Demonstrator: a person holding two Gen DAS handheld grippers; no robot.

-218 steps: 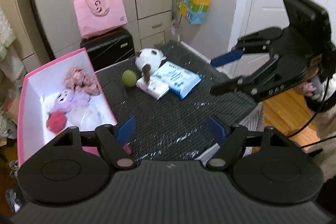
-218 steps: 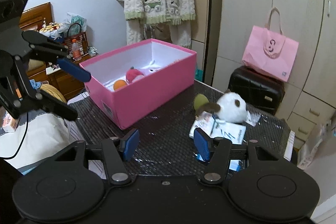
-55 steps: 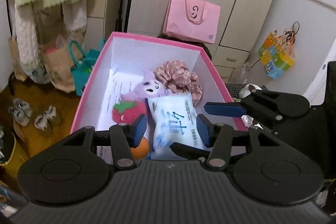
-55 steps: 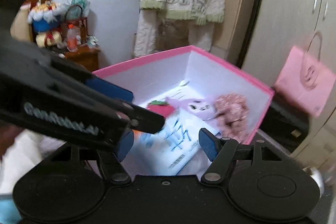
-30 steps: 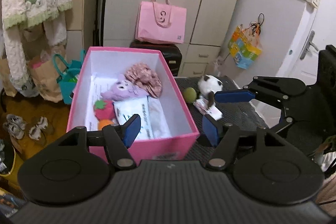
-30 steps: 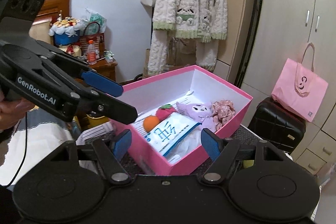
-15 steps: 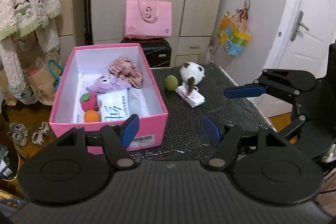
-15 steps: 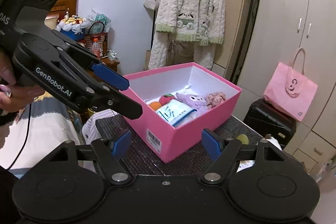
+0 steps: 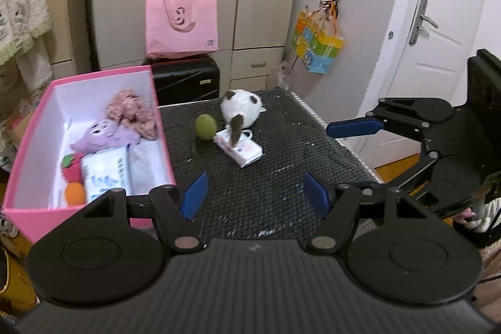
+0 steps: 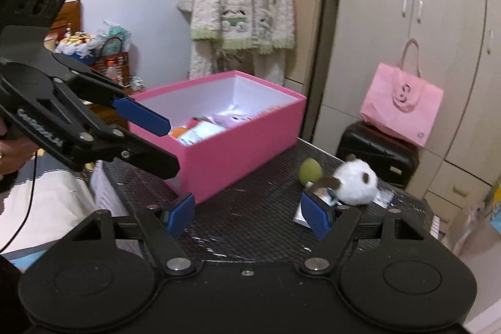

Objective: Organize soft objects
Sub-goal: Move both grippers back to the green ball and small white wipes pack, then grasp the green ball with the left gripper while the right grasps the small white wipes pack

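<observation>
1. On the black mat (image 9: pixel 275 183), three soft things are left outside the pink box (image 9: pixel 31 218): a green ball (image 9: pixel 205 127), a white plush toy (image 9: pixel 241 110) and a small tissue pack (image 9: pixel 242 147), the toy's brown tail lying over the pack.
2. Inside the box I count a purple plush, a pink ruffled cloth, a strawberry, an orange ball and a larger tissue pack.
3. I hold my left gripper (image 9: pixel 255 193) and right gripper (image 10: pixel 247 215) over the mat with jaws parted and nothing between them.
4. I judge the step in hand to be the approach for the next pickup.
5. Next move: centre one gripper on the ball or the toy; the right view is blurred there, so contact between them is uncertain.
</observation>
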